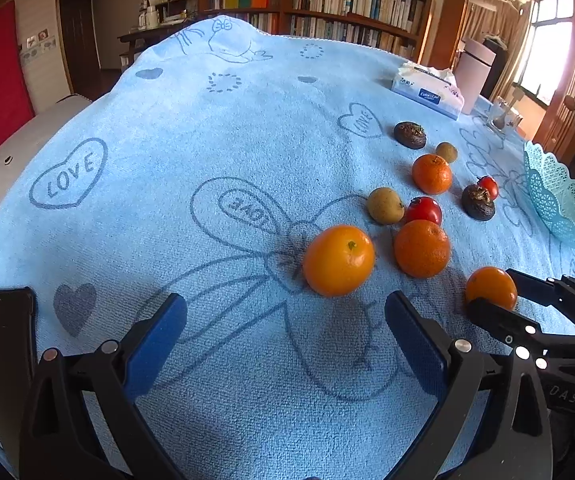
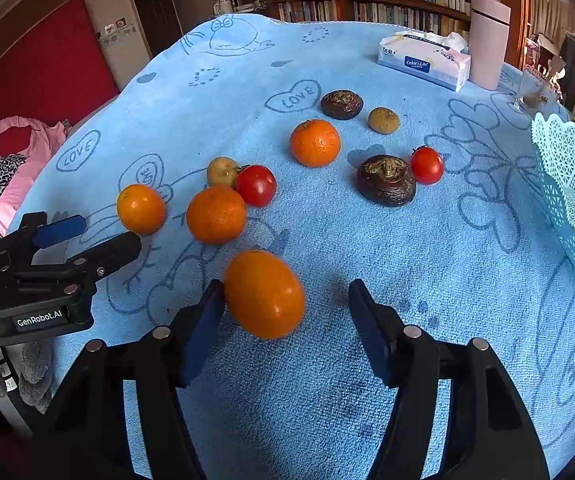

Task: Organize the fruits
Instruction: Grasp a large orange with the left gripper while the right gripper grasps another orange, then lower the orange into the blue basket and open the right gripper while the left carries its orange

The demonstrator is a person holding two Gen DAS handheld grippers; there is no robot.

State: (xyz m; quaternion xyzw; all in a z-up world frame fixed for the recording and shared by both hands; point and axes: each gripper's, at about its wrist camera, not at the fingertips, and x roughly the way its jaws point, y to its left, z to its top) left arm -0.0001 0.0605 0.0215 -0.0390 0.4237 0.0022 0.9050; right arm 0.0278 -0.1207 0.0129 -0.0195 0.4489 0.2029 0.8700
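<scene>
Orange fruit is what the step in hand concerns: one orange (image 2: 264, 294) is framed between the jaws of the right gripper (image 2: 287, 320), with the near pad (image 2: 203, 332) touching or just beside its skin and the far pad apart from it, so no firm pinch is shown; whether the fruit is lifted off the blue towel (image 2: 407, 260) cannot be told for certain. The left gripper (image 1: 285, 344) is held spread wide and empty, a second orange (image 1: 338, 260) lying just beyond its tips. The remaining fruits are scattered on the towel, and the pale lattice basket (image 2: 567, 184) at the right edge appears empty. The next move is judged to call for the jaws to be closed squarely on the orange before it is carried across to the basket.
</scene>
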